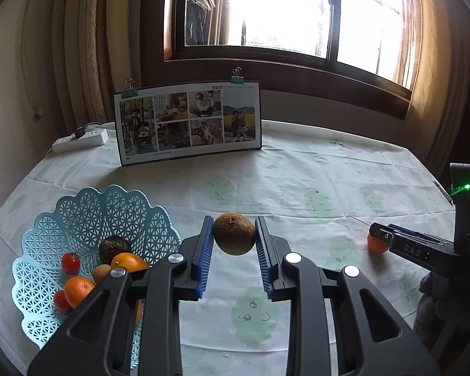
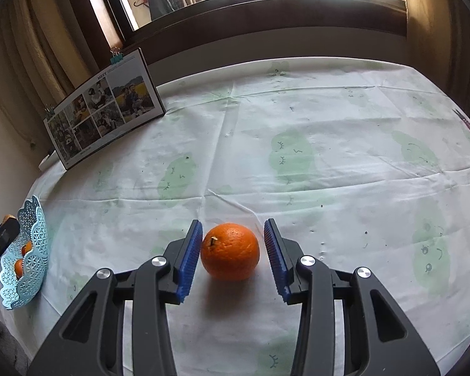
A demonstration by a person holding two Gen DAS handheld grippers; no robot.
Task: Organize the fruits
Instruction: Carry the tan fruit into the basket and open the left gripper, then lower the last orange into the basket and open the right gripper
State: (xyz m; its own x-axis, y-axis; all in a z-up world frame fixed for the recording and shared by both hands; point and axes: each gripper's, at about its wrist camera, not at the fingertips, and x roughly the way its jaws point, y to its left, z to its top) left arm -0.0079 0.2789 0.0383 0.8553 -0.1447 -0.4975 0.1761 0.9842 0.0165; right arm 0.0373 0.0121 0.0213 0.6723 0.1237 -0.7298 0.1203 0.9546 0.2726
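Above the tabletop (image 1: 297, 169), we hold a kiwi (image 1: 234, 233) pinched in our left gripper (image 1: 234, 232), just right of the basket (image 1: 47, 250). It could slip from the pads or roll off the fruit already heaped inside. Our right gripper (image 2: 232, 252) stands wide around the orange (image 2: 230, 251), jaws not yet touching; an off-centre squeeze could send it rolling.
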